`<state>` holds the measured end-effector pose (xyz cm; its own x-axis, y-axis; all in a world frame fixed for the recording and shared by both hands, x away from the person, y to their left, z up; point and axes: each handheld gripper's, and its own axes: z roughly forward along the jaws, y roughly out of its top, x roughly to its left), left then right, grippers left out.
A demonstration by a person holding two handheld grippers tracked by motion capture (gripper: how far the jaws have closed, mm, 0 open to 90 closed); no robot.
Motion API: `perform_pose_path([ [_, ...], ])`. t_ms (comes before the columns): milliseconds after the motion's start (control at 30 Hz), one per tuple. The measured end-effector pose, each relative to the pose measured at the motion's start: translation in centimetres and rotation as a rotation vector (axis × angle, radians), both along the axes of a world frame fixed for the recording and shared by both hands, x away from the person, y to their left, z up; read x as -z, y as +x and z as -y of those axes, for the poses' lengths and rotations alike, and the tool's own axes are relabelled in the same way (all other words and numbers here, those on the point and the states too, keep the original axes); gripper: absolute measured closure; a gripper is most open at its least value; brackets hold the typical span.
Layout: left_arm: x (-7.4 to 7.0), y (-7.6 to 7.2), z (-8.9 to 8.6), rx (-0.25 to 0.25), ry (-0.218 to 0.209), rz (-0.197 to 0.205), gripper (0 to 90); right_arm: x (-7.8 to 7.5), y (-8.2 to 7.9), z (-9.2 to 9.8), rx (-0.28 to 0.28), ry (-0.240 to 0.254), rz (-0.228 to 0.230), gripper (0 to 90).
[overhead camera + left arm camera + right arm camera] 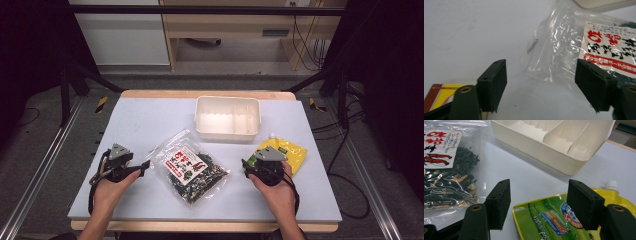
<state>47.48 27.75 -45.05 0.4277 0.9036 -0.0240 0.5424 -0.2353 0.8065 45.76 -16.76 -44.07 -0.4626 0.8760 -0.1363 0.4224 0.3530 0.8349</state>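
Observation:
A clear bag of dark dried seaweed (pixel 190 167) with a white and red label lies in the middle of the table. My left gripper (pixel 145 167) rests just left of it and points at the bag's clear edge (pixel 549 50). Its jaws (pixel 541 72) stand open with only bare table between them. A yellow and green spouted pouch (pixel 287 152) lies flat at the right. My right gripper (pixel 252 162) is low over the pouch's near corner (pixel 544 220), open (pixel 539 185), with the pads apart from the pouch.
A cream divided tray (pixel 227 135) stands behind the bag, straight ahead in the right gripper view (pixel 544 152). The grey table top (pixel 150 120) has free room at the back left. A yellow and red strip (pixel 439 95) shows by the left jaw.

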Motion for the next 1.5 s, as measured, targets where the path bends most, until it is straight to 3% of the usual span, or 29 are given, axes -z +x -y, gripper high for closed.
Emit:
perform_pose_path([
  [167, 0.0, 0.6, -0.1, -0.006, -0.026, 0.032, 13.3, 0.0, 0.0, 0.0, 0.003, 0.001, -0.004, 35.8],
  [333, -0.3, 1.4, -0.5, 0.023, -0.091, 0.075, 10.3, 0.1, 0.0, -0.2, -0.001, -0.004, -0.007, 35.3],
  [500, 0.2, 3.0, -1.0, 0.024, -0.134, 0.020, 17.1, 0.2, 0.1, -0.3, 0.000, -0.016, -0.010, 35.1],
  [567, 0.3, 3.5, -1.0, 0.021, -0.127, 0.006, 18.7, 0.2, 0.1, -0.3, 0.000, -0.017, -0.013, 35.0],
  [667, 0.4, 3.6, -1.0, 0.017, -0.145, -0.022, 21.6, 0.3, 0.2, -0.4, -0.005, -0.022, -0.011, 34.8],
  [800, 0.0, 3.5, -1.3, 0.001, -0.185, -0.018, 29.4, 0.3, 0.1, -0.4, -0.005, -0.023, -0.011, 34.7],
  [933, 0.2, 3.6, -1.6, -0.016, -0.211, -0.064, 35.6, 0.3, 0.1, -0.4, -0.004, -0.020, -0.013, 34.6],
  [1133, 0.8, 3.9, -1.5, -0.031, -0.201, -0.133, 41.8, 0.3, 0.2, -0.5, -0.003, -0.017, -0.018, 34.2],
  [1367, 1.2, 4.1, -1.4, -0.036, -0.174, -0.173, 47.5, 0.4, 0.2, -0.6, -0.011, -0.028, -0.021, 33.8],
  [1400, 1.4, 4.2, -1.6, -0.033, -0.216, -0.195, 48.0, 0.4, 0.2, -0.6, -0.010, -0.028, -0.024, 33.7],
  [1500, 1.5, 4.2, -1.7, -0.035, -0.224, -0.200, 49.7, 0.4, 0.2, -0.7, -0.012, -0.030, -0.022, 33.7],
])
